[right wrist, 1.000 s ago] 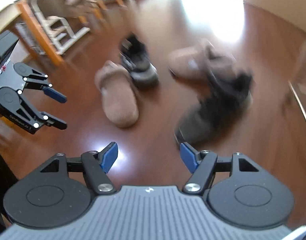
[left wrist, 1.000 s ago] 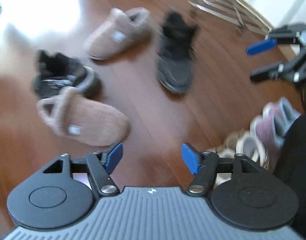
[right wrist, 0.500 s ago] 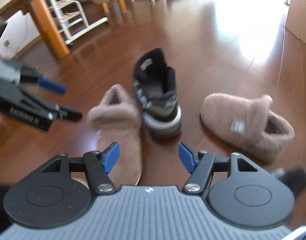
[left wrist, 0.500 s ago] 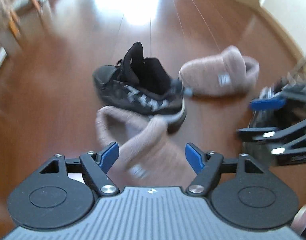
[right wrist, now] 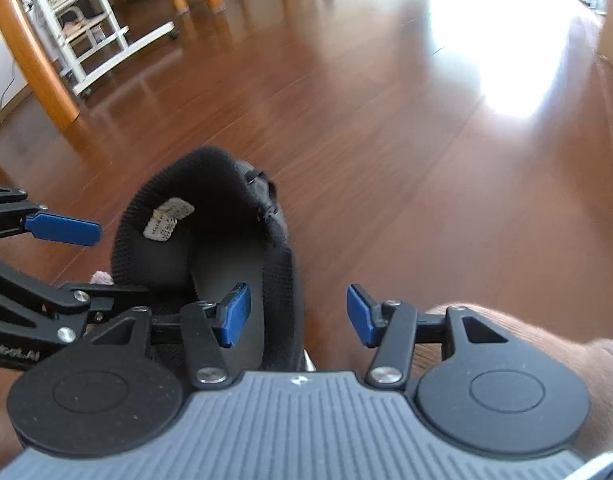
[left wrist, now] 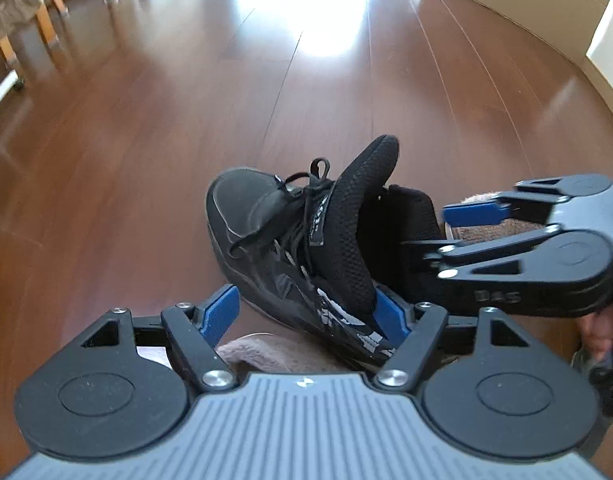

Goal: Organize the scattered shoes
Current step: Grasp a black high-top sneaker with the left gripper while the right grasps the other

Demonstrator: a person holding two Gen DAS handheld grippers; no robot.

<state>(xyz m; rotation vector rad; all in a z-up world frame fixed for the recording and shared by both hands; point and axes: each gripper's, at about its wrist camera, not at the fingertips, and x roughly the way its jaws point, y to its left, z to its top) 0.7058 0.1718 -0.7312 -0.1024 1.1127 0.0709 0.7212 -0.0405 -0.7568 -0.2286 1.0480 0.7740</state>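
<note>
Black mesh lace-up sneaker (left wrist: 306, 240) with white side markings and raised padded tongue, set on brown wooden floor (left wrist: 146, 140), straddled by left gripper (left wrist: 306, 316), jaws apart, collar wall between closing jaws of right gripper (right wrist: 298, 316), not yet pressed.

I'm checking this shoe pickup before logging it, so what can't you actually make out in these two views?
- Left wrist view: heel of the black sneaker is hidden behind the right gripper.
- Left wrist view: the tan slipper is mostly covered by the left gripper.
- Right wrist view: the sneaker's toe is hidden behind its own collar; the label is too small to read.
</note>
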